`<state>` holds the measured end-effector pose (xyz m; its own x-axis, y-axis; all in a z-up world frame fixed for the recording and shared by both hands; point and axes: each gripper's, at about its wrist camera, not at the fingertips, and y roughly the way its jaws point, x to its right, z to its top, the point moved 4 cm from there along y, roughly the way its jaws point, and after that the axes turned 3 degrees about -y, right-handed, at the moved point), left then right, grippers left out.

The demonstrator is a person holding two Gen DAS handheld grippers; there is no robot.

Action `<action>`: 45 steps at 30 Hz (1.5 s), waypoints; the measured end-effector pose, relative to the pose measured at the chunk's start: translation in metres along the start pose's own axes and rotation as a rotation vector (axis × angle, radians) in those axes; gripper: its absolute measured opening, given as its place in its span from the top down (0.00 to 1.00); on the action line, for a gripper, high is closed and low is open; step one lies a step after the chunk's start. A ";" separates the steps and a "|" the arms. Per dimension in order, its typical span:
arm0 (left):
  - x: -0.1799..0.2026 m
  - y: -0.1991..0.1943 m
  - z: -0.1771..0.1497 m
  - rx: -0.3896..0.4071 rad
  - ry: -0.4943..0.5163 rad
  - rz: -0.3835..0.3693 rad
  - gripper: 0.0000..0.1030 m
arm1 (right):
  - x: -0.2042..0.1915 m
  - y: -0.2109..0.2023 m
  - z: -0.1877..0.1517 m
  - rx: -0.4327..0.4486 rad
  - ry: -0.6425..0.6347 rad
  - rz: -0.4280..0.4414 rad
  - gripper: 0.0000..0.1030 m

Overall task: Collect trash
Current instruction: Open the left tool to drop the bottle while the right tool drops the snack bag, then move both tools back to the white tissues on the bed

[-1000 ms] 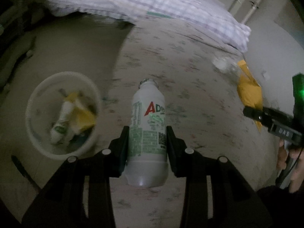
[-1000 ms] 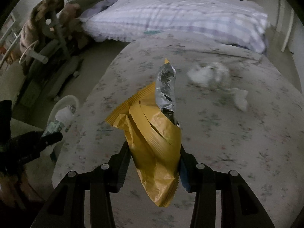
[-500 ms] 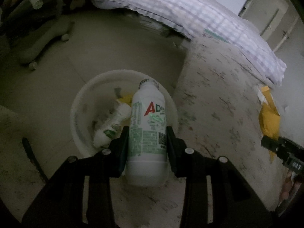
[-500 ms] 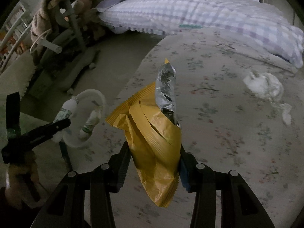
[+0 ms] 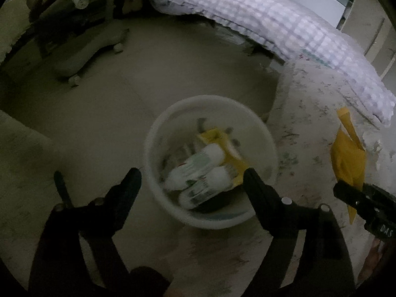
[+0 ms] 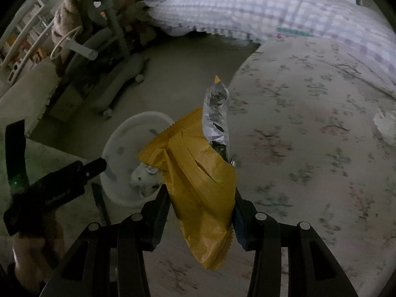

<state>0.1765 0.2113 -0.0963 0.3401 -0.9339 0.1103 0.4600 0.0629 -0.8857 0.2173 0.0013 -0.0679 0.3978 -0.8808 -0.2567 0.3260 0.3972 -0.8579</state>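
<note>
My left gripper [image 5: 191, 175] is open and empty above the white trash bin [image 5: 153, 133] on the floor beside the bed. Two white bottles [image 5: 200, 175] and a yellow wrapper [image 5: 222, 143] lie inside the bin. My right gripper [image 6: 200, 198] is shut on a yellow snack bag [image 6: 198, 178] with a silver foil inside, held over the bed's edge, right of the bin [image 6: 118, 143]. The bag also shows in the left wrist view [image 5: 346, 158]. The left gripper shows in the right wrist view [image 6: 91, 168].
The bed with a floral sheet [image 6: 309, 128] and a checked quilt [image 6: 247, 7] fills the right. Crumpled white paper [image 6: 386, 123] lies on the sheet. A wheeled chair base [image 5: 81, 57] and a rack with plush toys [image 6: 79, 17] stand on the floor beyond the bin.
My left gripper has opened and let the white bottle drop into the bin. My right gripper has carried the snack bag left, towards the bin.
</note>
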 end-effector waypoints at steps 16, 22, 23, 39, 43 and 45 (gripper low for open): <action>-0.048 -0.016 -0.017 0.006 0.051 0.120 0.03 | -0.060 0.052 0.022 0.043 -0.041 0.090 0.39; -0.048 -0.019 -0.019 0.014 0.072 0.128 0.02 | -0.062 0.042 0.029 0.117 -0.018 0.117 0.26; -0.048 -0.019 -0.019 0.014 0.074 0.125 0.02 | -0.062 0.041 0.030 0.121 -0.017 0.109 0.26; -0.012 -0.036 -0.021 0.023 0.068 0.032 0.02 | -0.001 -0.017 0.004 0.143 0.059 0.005 0.26; 0.007 -0.041 -0.022 0.019 0.071 -0.007 0.02 | 0.026 -0.037 -0.005 0.154 0.097 -0.029 0.26; 0.017 -0.045 -0.022 0.024 0.077 -0.027 0.02 | 0.038 -0.044 -0.009 0.153 0.106 -0.048 0.26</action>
<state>0.1434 0.1850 -0.0649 0.2636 -0.9596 0.0982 0.4877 0.0447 -0.8719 0.2104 -0.0521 -0.0434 0.2889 -0.9185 -0.2698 0.4720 0.3819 -0.7946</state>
